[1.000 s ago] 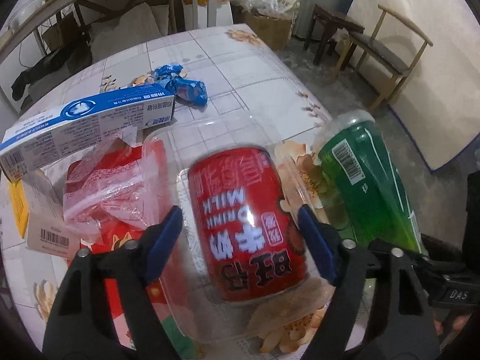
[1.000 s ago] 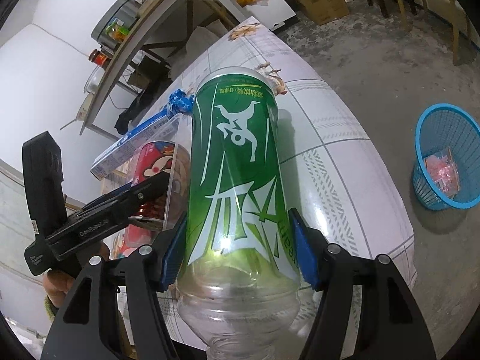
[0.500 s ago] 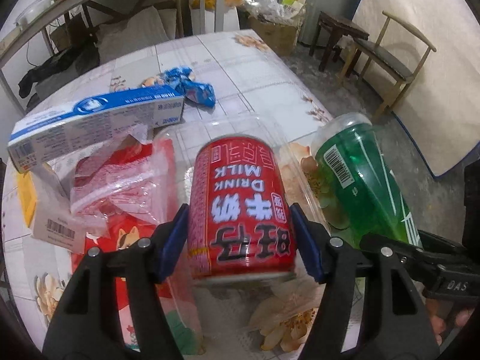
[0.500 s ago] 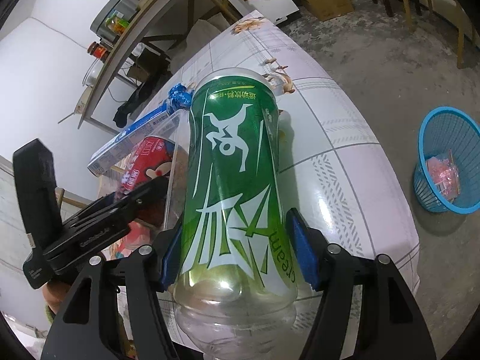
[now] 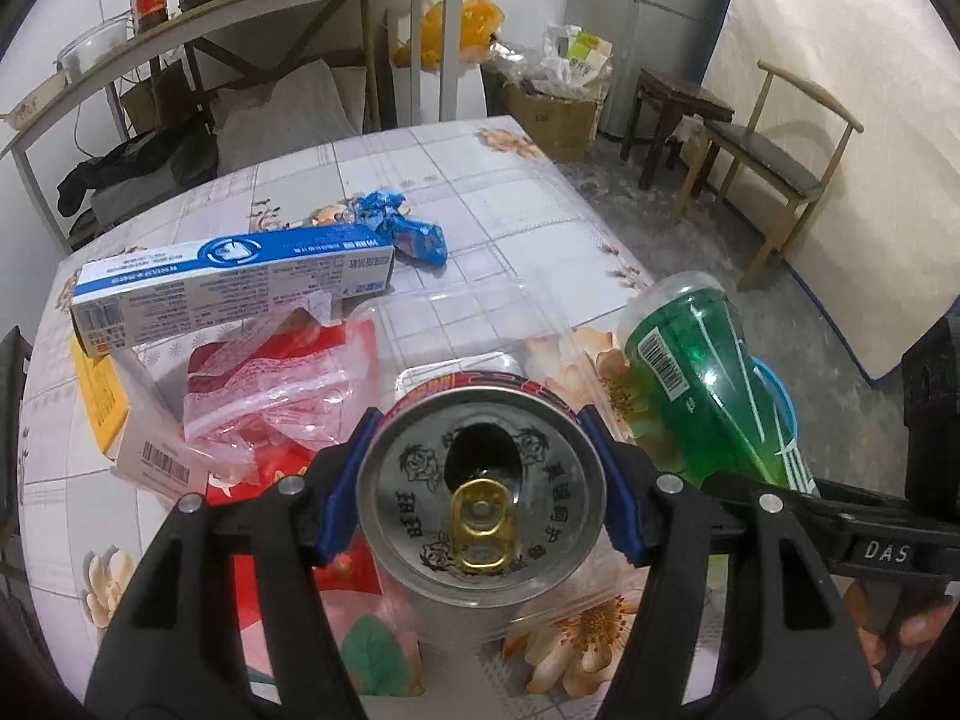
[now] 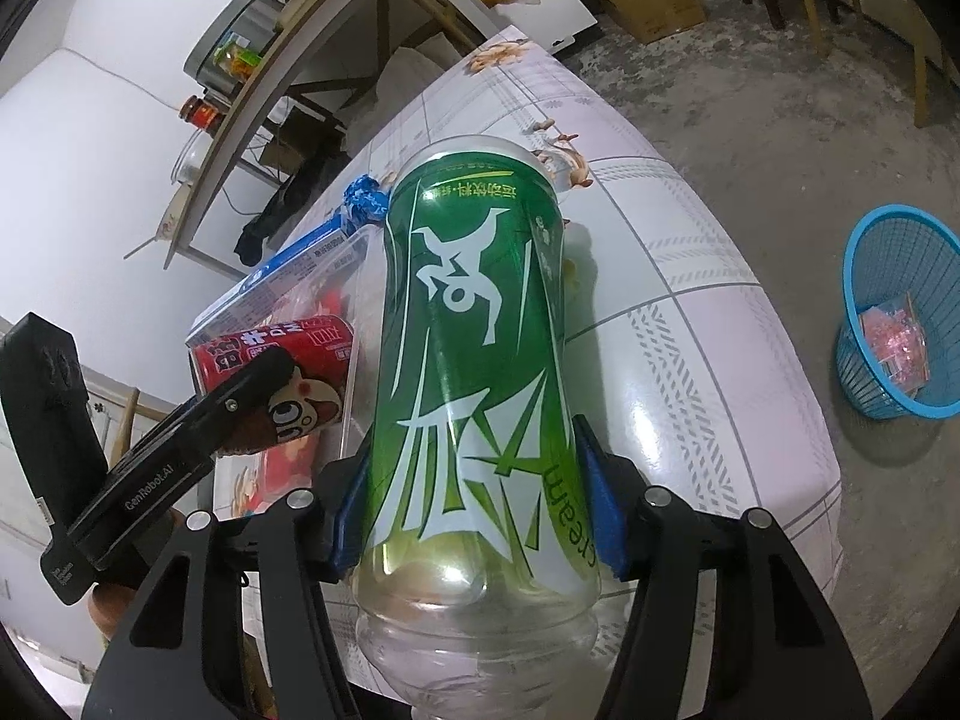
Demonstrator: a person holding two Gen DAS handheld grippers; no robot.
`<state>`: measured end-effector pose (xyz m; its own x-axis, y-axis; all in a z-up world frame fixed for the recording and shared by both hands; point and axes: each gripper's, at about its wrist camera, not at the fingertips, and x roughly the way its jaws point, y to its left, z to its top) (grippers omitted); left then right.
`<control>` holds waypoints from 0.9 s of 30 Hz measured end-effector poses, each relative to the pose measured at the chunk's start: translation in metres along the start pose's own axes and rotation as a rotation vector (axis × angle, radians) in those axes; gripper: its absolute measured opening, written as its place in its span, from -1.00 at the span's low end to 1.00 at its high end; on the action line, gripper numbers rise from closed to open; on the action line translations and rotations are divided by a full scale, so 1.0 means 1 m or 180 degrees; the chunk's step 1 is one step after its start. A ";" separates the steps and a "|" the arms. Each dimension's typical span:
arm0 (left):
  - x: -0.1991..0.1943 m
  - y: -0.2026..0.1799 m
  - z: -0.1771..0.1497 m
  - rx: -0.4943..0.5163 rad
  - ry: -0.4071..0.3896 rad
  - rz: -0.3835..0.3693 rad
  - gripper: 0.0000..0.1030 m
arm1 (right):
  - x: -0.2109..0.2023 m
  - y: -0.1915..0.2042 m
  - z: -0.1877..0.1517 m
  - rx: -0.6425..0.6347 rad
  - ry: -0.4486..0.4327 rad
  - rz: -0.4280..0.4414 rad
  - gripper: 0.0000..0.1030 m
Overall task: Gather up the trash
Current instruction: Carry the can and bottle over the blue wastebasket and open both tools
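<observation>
My left claw (image 5: 480,495) is clamped on the red can (image 5: 480,498), blue pads pressed to either side just under the rim, with the open top and gold tab facing my camera. My right claw (image 6: 477,519) is closed around the lower body of the green bottle (image 6: 474,372), neck end toward me and base pointing away.

The blue basket (image 6: 897,324) sits on the floor well off to the right of the right claw, beyond the desk (image 6: 690,324) edge, with something pink already in it.

What worries me: the can is tipped with its mouth open, so any leftover drink could run out over my claw on the way. The bottle is smooth and tapered, and I judge it could slide through the pads if I swing fast. The clear tray (image 5: 480,324) under and ahead of the left claw could get dragged off with the can.

Against half a second ago, the can has rolled from showing its red side to showing its top, and sits higher off the tray. The bottle grip looks unchanged. The long box (image 5: 234,282), blue wrapper (image 5: 402,228) and red bag (image 5: 270,384) remain ahead and left, not yet collected.
</observation>
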<state>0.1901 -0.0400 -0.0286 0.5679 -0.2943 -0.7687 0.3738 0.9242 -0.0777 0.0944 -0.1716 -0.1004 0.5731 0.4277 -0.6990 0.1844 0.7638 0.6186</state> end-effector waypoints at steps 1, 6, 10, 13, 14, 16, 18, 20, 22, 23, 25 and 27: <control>-0.002 0.001 0.000 0.0003 -0.0037 -0.0022 0.20 | 0.000 0.000 0.000 0.0000 -0.0002 -0.0002 0.13; -0.016 0.000 0.002 0.0047 -0.0172 -0.0023 0.20 | -0.006 0.000 -0.001 0.0012 -0.0045 0.0051 0.12; -0.030 -0.002 0.005 0.0060 -0.0267 -0.0052 0.20 | -0.016 0.001 -0.001 0.0025 -0.0122 0.0133 0.12; -0.044 -0.008 0.009 0.0096 -0.0357 -0.0101 0.20 | -0.031 -0.004 -0.001 0.0081 -0.0212 0.0237 0.12; -0.048 -0.011 0.011 0.0110 -0.0381 -0.0127 0.20 | -0.037 -0.006 -0.001 0.0102 -0.0259 0.0257 0.12; -0.057 -0.020 0.015 0.0159 -0.0428 -0.0220 0.20 | -0.058 -0.015 -0.002 0.0169 -0.0429 0.0246 0.12; -0.064 -0.033 0.021 0.0229 -0.0467 -0.0320 0.20 | -0.084 -0.031 -0.003 0.0287 -0.0624 0.0210 0.12; -0.070 -0.051 0.028 0.0321 -0.0507 -0.0462 0.20 | -0.108 -0.049 -0.006 0.0427 -0.0805 0.0149 0.12; -0.070 -0.072 0.036 0.0423 -0.0495 -0.0647 0.20 | -0.136 -0.080 -0.010 0.0668 -0.1023 0.0040 0.12; -0.068 -0.084 0.040 0.0470 -0.0460 -0.0741 0.20 | -0.145 -0.091 -0.013 0.0766 -0.1084 0.0004 0.12; -0.059 -0.111 0.046 0.0567 -0.0337 -0.0932 0.20 | -0.167 -0.132 -0.023 0.1142 -0.1228 -0.0040 0.12; -0.043 -0.137 0.053 0.0639 -0.0132 -0.1094 0.20 | -0.176 -0.165 -0.033 0.1431 -0.1278 -0.0030 0.12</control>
<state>0.1529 -0.1667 0.0486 0.4124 -0.5914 -0.6929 0.6807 0.7055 -0.1970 -0.0632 -0.3574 -0.0912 0.8104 0.1392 -0.5692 0.4603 0.4498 0.7654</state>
